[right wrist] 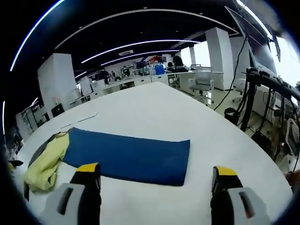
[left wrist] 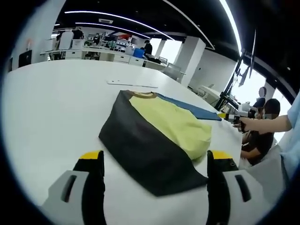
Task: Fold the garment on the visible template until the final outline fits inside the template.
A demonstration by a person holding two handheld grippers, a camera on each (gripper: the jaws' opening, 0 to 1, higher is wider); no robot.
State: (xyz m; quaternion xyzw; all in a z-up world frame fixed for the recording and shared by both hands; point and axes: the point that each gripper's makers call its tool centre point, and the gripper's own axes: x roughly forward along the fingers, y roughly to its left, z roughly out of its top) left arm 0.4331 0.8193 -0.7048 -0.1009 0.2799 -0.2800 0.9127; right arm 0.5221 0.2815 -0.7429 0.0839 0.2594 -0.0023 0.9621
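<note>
Two sets of jaws stood wide apart, nothing gripped. On the white counter (left wrist: 51,122) the garment (left wrist: 154,140), black and pale yellow, lay partly folded and overlapping the blue template's (right wrist: 129,157) left end. The left gripper (left wrist: 154,173) hovered at its black hem; the right gripper (right wrist: 157,185) faced the template's near edge. Soft, light cloth by the look of it, likely to droop: best pinched at a hem corner.

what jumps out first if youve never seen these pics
The folded yellow and black garment lies mid-table in the left gripper view, just ahead of the open left tool. In the right gripper view a blue template stretches across the white table before the open right tool, with the garment bunched at its left end.
</note>
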